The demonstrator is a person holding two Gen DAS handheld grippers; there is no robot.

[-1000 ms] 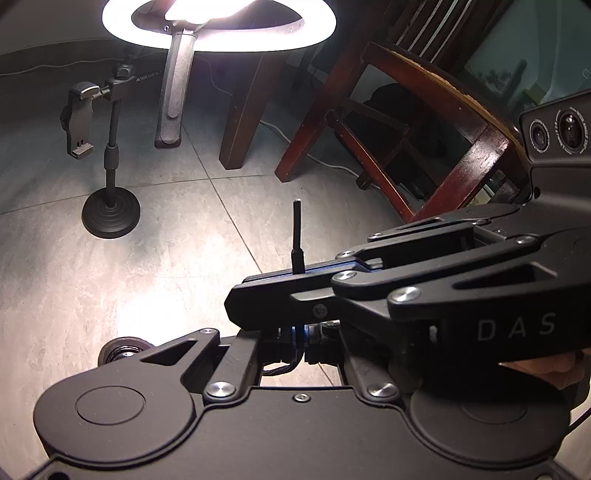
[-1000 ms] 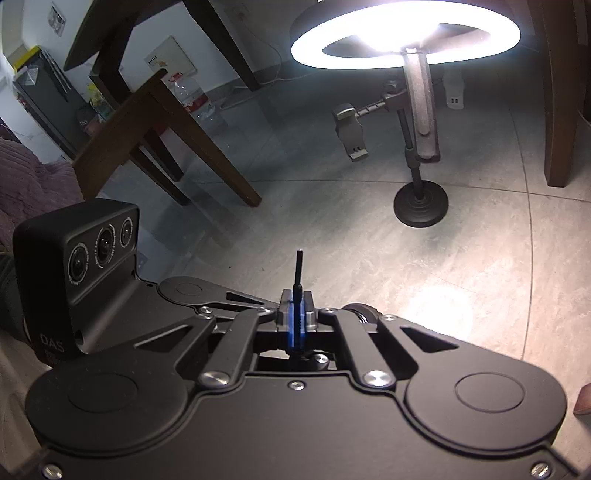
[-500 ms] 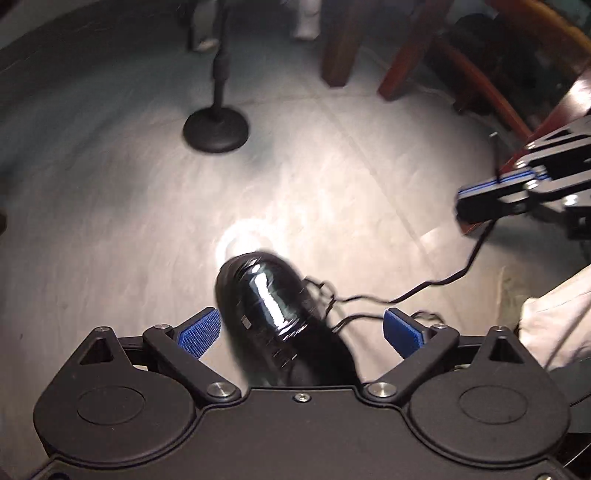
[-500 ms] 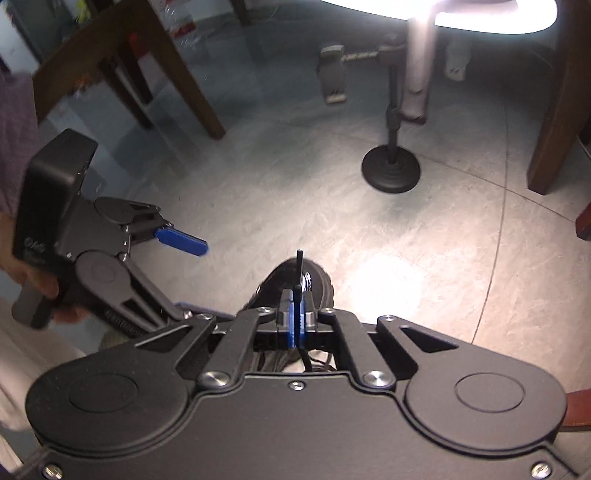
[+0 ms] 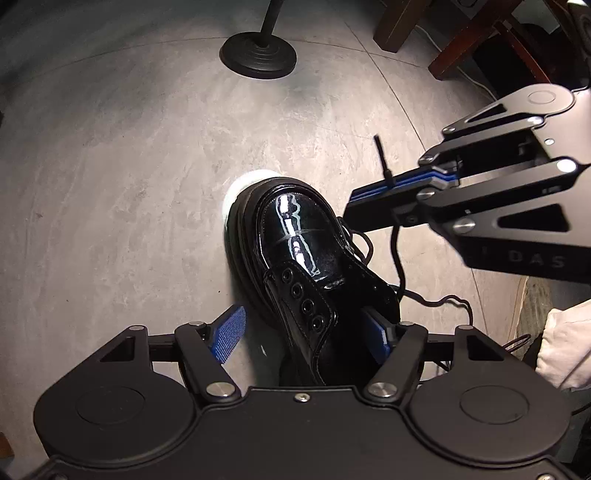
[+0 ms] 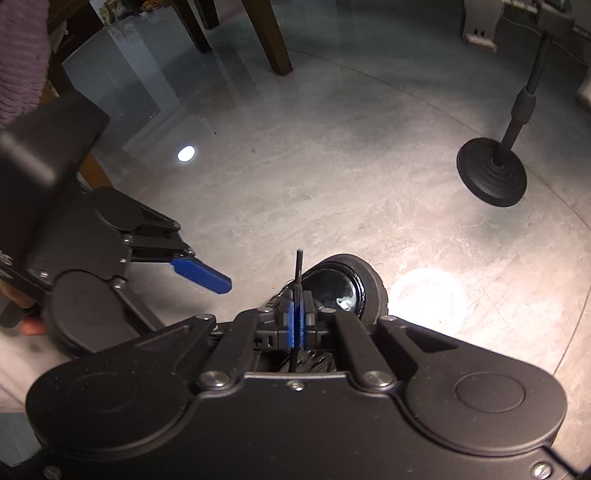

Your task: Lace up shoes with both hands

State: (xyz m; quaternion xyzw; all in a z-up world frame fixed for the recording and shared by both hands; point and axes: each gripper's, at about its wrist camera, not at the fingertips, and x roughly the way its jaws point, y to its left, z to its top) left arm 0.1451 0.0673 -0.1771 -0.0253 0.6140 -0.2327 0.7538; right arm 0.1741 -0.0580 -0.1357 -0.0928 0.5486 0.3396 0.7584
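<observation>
Two grippers over glossy black shoe [image 5: 295, 236] on grey floor [image 5: 110, 166]. Left gripper [image 5: 306, 332]: blue fingers [image 5: 227, 336] apart either side of shoe's ankle opening, closing, left pad clear of leather, right pad's contact unclear. Right gripper [image 6: 296, 317]: fingers pressed together on black lace [image 6: 297, 266], stiff tip poking upward, rest trailing down beside shoe. Row of empty eyelets [image 5: 301, 295] visible. Farther off, round black stand base [image 5: 258, 54], dark wooden furniture legs [image 6: 271, 33].
</observation>
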